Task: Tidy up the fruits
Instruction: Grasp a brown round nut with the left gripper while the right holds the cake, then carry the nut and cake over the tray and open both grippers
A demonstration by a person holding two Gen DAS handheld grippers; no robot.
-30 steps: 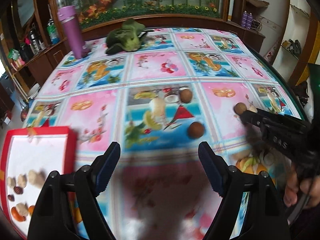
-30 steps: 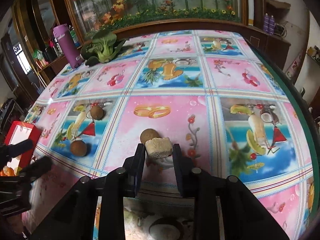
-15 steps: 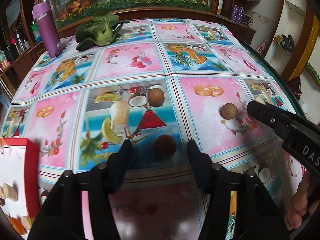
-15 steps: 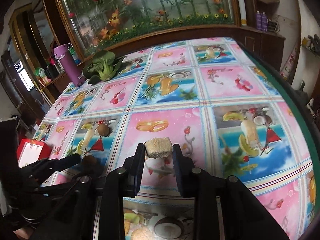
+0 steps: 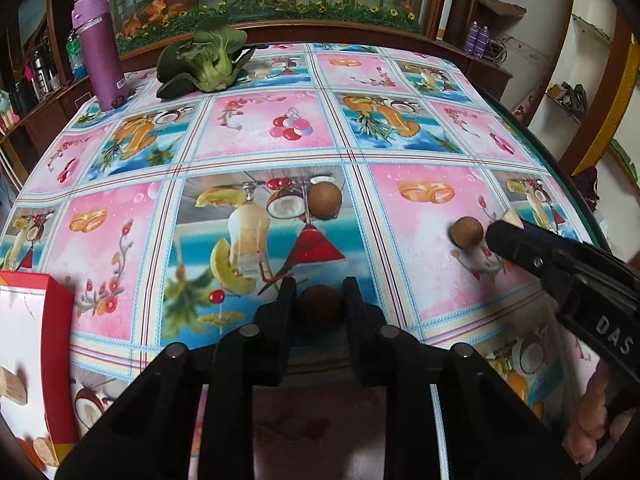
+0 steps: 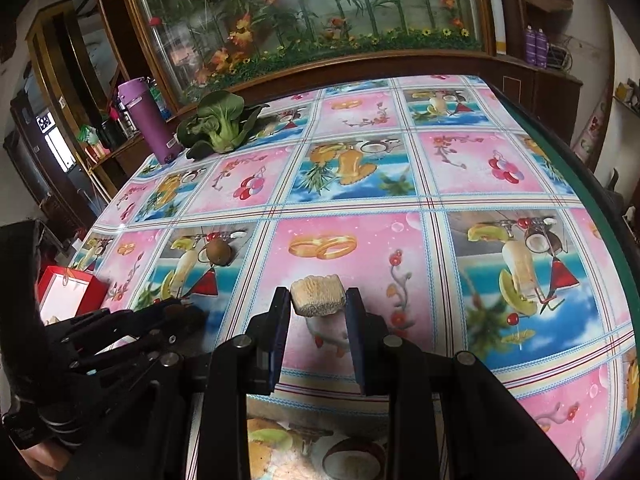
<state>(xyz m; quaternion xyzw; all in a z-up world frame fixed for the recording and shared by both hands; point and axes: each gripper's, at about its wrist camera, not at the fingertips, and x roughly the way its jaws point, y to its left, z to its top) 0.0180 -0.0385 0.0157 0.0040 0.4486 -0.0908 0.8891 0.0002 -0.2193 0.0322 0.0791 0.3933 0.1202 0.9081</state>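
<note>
Your left gripper (image 5: 320, 300) has its fingers drawn in narrow around a dark brown round fruit (image 5: 319, 305); both pads sit right at the fruit's sides, and the fruit rests on the fruit-print tablecloth (image 5: 256, 128) near the table's front edge. Whether the pads are actually pressing it or just beside it is hard to tell from the left wrist view.

Your right gripper (image 6: 318, 308) is clamped on a pale, rough-textured chunk (image 6: 318, 300), tan on top and lighter below. The chunk sits out at the fingertips, pinched from both sides, and is held above a pink panel of the cloth. In the left wrist view that same gripper reaches in from the right, its tip just beside a lighter brown round fruit (image 5: 466, 232) lying on the pink panel.

A third brown round fruit (image 5: 325, 200) sits farther back, on the printed coconut picture in the blue panel.

The red tray (image 5: 60, 344) with its white inside is at the left edge of the table, with a few tan pieces (image 5: 14, 384) in it.

At the far left of the table stand a purple bottle (image 5: 102, 52) and, next to it, a head of bok choy (image 5: 208, 60).
</note>
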